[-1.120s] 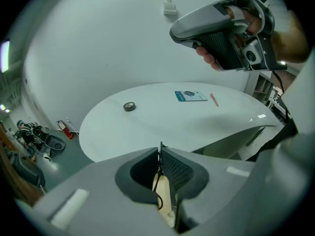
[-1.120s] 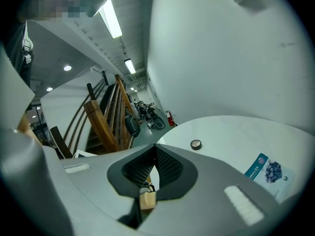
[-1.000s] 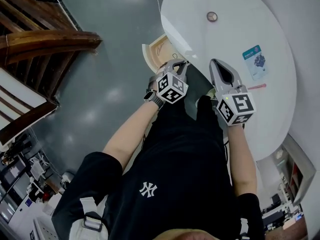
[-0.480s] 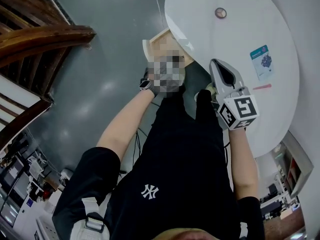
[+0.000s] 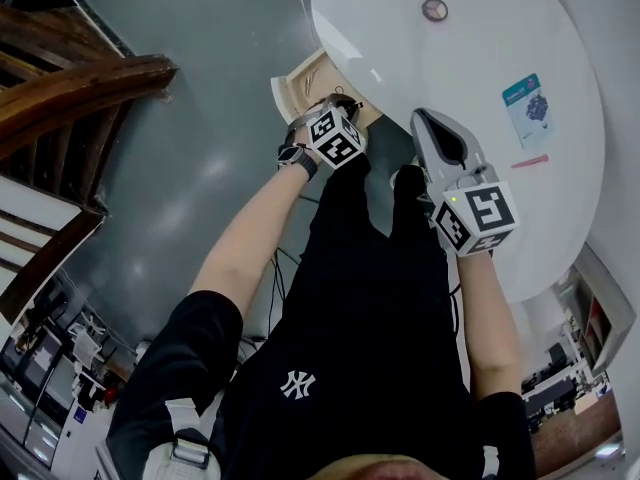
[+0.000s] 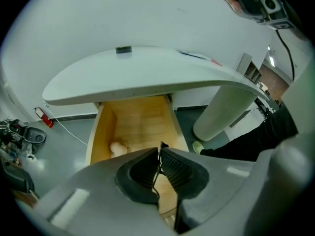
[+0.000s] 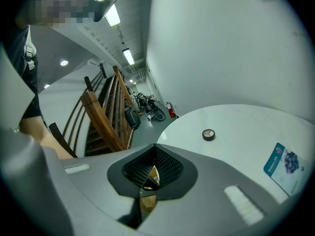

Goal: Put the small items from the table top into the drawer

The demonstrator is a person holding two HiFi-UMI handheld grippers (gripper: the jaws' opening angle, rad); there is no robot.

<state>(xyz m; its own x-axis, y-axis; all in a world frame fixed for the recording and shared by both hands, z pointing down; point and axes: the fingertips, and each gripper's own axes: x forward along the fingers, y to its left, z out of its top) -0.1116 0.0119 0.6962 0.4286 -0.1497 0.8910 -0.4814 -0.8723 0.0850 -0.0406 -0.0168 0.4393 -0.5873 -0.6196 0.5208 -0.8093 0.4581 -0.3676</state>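
An open wooden drawer (image 5: pixel 295 83) juts out under the rim of the round white table (image 5: pixel 470 58). My left gripper (image 5: pixel 338 108) hangs over it, shut on a thin dark item that I cannot identify. In the left gripper view the left gripper (image 6: pixel 158 154) points down into the drawer (image 6: pixel 101 132), where a pale rounded object (image 6: pixel 117 148) lies. The right gripper (image 5: pixel 425 118) is shut and empty at the table's near edge. On the table lie a round compact (image 5: pixel 434 9), a blue card (image 5: pixel 527 103) and a pink pen (image 5: pixel 530 160).
A wooden stair railing (image 5: pixel 80 78) stands to the left across the grey floor. The white table pedestal (image 6: pixel 224 107) rises right of the drawer. In the right gripper view the compact (image 7: pixel 208 134) and blue card (image 7: pixel 282 168) lie ahead.
My left gripper has sunk toward the drawer, shifting up and left in the head view. The right gripper has barely shifted.
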